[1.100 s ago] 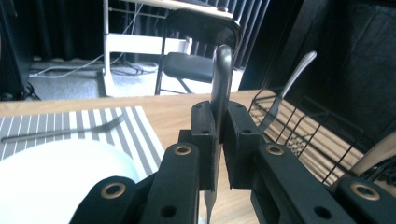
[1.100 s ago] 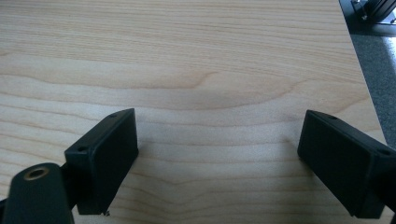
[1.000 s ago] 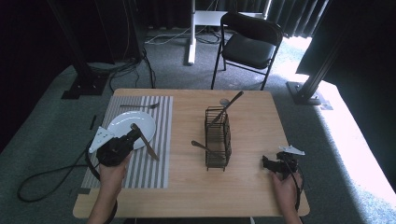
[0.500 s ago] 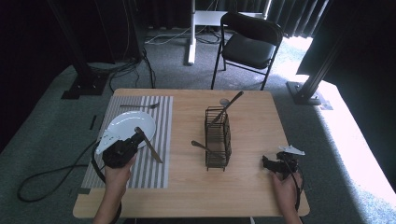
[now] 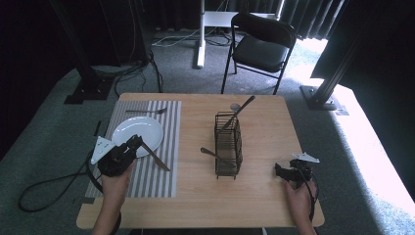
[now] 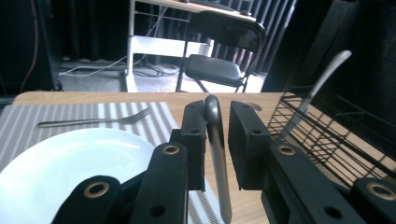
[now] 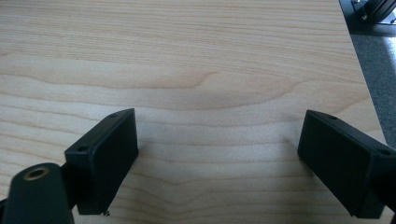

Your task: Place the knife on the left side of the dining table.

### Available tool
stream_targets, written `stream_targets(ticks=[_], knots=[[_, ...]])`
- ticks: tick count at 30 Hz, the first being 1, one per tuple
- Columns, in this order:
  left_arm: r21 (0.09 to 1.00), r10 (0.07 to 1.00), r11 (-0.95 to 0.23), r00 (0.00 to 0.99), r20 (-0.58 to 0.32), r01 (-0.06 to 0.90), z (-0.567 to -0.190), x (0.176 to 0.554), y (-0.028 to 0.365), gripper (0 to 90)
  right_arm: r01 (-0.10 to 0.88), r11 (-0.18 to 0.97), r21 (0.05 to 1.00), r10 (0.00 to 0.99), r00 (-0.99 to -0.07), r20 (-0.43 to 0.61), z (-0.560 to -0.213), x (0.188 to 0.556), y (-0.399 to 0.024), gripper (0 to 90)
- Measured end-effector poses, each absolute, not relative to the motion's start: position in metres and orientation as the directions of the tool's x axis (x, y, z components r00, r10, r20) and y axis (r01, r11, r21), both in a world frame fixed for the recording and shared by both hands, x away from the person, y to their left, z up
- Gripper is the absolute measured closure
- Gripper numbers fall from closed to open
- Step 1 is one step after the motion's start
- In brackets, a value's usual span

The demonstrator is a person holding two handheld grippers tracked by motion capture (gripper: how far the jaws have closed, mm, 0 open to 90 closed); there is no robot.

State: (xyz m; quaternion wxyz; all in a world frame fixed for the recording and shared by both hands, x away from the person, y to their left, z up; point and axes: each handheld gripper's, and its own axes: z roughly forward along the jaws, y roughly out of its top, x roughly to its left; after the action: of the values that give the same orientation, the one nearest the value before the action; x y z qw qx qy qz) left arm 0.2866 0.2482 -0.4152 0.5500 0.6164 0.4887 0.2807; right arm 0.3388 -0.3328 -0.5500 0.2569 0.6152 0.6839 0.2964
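The knife [image 5: 155, 156] lies at the lower left of the high view, just right of the white plate [image 5: 147, 128] on the striped placemat [image 5: 166, 171], its handle end between the jaws of the left gripper [image 5: 133, 143]. In the left gripper view the knife [image 6: 215, 140] stands in the gap: it rests against 1 pad [image 6: 195, 140], while a clear slit separates it from the other, so the jaws have just been opening and no longer clamp it. The knife looks like polished steel: stiff, fairly light, and slippery, so it would be best pinched across the flat of the handle, well clear of the blade.

The right gripper [image 5: 286, 171] rests at the lower right of the table [image 5: 264, 196], jaws spread wide over bare wood, holding nothing.
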Motion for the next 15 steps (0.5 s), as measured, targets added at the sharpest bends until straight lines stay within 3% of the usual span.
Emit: stream_targets(ticks=[5, 15], knots=[[0.95, 0.931, 0.081, 0.317, -0.179, 0.3, -0.419, 0.284, 0.258, 75.6, 0.689, 0.067, 0.721, 0.994, -0.111, 0.013, -0.55, 0.339, -0.333, 11.6], [0.928, 0.938, 0.155, 0.244, -0.246, 0.34, -0.442, 0.282, 0.293, 72.4, 0.689, 0.067, 0.722, 0.994, -0.111, 0.013, -0.55, 0.339, -0.333, 11.6]])
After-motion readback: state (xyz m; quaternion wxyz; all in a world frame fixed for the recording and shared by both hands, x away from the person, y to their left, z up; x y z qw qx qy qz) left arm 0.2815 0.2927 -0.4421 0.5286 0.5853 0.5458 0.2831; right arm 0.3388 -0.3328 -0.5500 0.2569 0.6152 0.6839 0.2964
